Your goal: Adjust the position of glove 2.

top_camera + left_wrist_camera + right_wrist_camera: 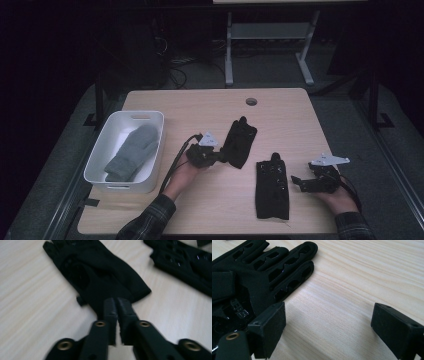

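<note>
A dim room with dark carpet and cables on the floor surrounds a pale wood-grain worktop (200, 107) with a round cable hole (251, 101) near its far edge. Near the middle of it lies a soft black fabric glove (239, 141), flat on the wood, fingers pointing away from the person and cuff towards them. The left tongs (216, 156) are closed on that cuff: in the left gripper view the two black jaws stand pressed together with the edge of the glove (100, 277) pinched at their tips. The person's left hand (192, 167), in a plaid sleeve, holds them just left of the glove.

A second black glove with cut-out holes along the fingers (272, 186) lies to the right and nearer the person, apart from the first, its fingers also pointing away. The right tongs (298, 182) sit just beside its right edge, jaws spread wide and holding nothing; the right gripper view shows bare wood between the two pads, with the perforated fingers (287, 270) close by the left pad.

At the left edge of the worktop stands a white rectangular plastic bin (100, 155), and inside it rests a grey knitted mitten (132, 152), well apart from both gloves.
</note>
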Tool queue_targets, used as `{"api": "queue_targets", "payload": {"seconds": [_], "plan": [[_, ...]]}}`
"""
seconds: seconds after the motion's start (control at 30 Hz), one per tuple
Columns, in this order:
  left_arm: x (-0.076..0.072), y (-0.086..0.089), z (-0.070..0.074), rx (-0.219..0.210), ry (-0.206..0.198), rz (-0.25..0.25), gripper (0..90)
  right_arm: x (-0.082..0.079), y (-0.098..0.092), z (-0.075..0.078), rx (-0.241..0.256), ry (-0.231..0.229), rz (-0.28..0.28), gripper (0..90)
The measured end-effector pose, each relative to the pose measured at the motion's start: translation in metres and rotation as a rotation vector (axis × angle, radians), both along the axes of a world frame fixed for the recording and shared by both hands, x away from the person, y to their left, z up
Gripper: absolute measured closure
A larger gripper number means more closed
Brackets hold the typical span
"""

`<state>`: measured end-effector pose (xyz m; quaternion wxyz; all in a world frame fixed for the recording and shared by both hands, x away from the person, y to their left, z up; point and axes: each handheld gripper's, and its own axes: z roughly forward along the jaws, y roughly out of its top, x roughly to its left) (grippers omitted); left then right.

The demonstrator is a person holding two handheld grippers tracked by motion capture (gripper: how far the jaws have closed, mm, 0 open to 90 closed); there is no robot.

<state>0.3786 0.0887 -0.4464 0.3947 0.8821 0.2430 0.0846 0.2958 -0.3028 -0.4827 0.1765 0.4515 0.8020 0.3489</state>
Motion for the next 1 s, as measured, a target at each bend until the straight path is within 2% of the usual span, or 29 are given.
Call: {"api": "queue_targets", "payload": {"seconds": [0.03,0.1,0.17,0.2,0.33,0.4,0.47,0.57,0.63,0.77,0.8,1.0], "plan": [[0.003,-0.003,-0.001,-0.008,0.007,0.002,89.4,0.0,0.0,0.0,0.0,0.0,0.0,12.5],[0.01,-0.008,-0.003,0.016,0.001,-0.005,89.3,0.0,0.0,0.0,0.0,0.0,0.0,12.5],[0.015,-0.012,-0.006,0.018,0.007,-0.002,89.3,0.0,0.0,0.0,0.0,0.0,0.002,12.5],[0.016,-0.014,-0.008,0.007,0.015,0.005,89.3,0.0,0.0,0.0,0.0,-0.001,0.003,12.5],[0.021,-0.019,-0.02,0.047,0.042,-0.003,89.3,0.0,0.0,0.0,-0.001,-0.001,0.003,12.5],[0.022,-0.018,-0.021,0.035,0.052,-0.005,89.4,0.0,0.0,0.0,-0.001,-0.001,0.004,12.5],[0.022,-0.018,-0.021,0.04,0.057,-0.005,89.4,0.0,0.0,0.0,0.0,-0.001,0.005,12.5],[0.017,-0.018,-0.02,0.041,0.067,-0.002,89.4,-0.001,0.0,0.0,0.0,-0.001,0.007,12.5],[0.013,-0.017,-0.019,0.063,0.061,-0.021,89.4,-0.001,0.0,0.0,-0.001,-0.001,0.008,12.4],[0.003,-0.011,-0.018,0.069,0.065,-0.041,89.5,-0.001,0.0,0.0,-0.001,-0.003,0.01,12.4],[0.001,-0.011,-0.018,0.054,0.072,-0.033,89.5,-0.001,0.0,0.0,-0.001,-0.003,0.01,12.3],[-0.013,-0.004,-0.018,0.053,0.099,-0.065,89.5,-0.001,0.0,0.0,-0.001,-0.002,0.01,12.3]]}}
